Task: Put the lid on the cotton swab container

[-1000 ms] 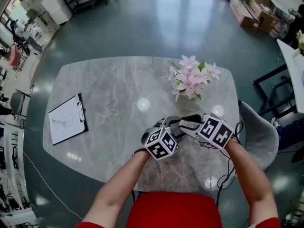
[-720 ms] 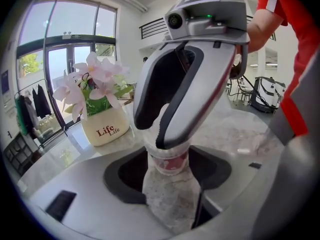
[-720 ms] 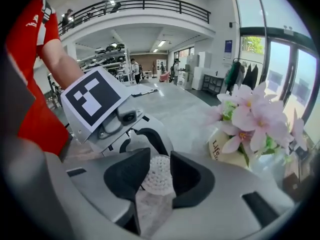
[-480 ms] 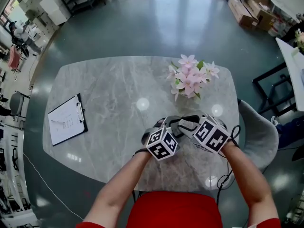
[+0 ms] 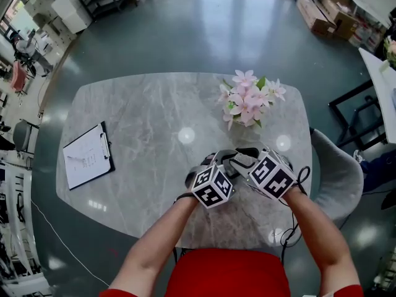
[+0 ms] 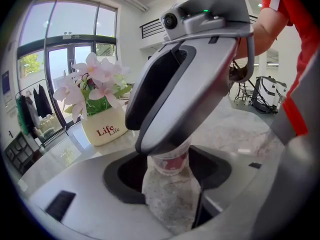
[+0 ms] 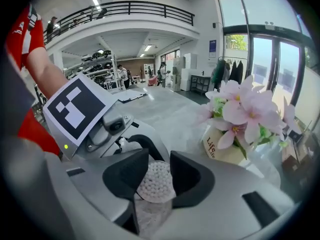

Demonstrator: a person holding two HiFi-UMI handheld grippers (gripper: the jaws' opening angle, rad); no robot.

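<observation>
The cotton swab container [image 6: 170,163], a small clear cup with a pink label, sits between the dark pads of my left gripper [image 6: 170,173], which is shut on it. A grey finger [image 6: 170,94] of my right gripper hides its top. In the right gripper view, the round bed of white swab heads [image 7: 156,181] lies between the pads of my right gripper [image 7: 159,174]. Those jaws have just been opening and stand open around it. I cannot tell whether a clear lid covers the swabs. In the head view both grippers, left [image 5: 213,163] and right [image 5: 242,159], meet over the table's near side and hide the container.
A cream vase of pink flowers [image 5: 249,101] stands just beyond the grippers on the grey marble table [image 5: 136,116]. A clipboard with paper [image 5: 90,155] lies at the table's left. A grey chair [image 5: 337,172] stands at the right edge.
The right gripper has tilted a little and its marker cube has shifted slightly toward the left gripper. The left gripper has stayed put.
</observation>
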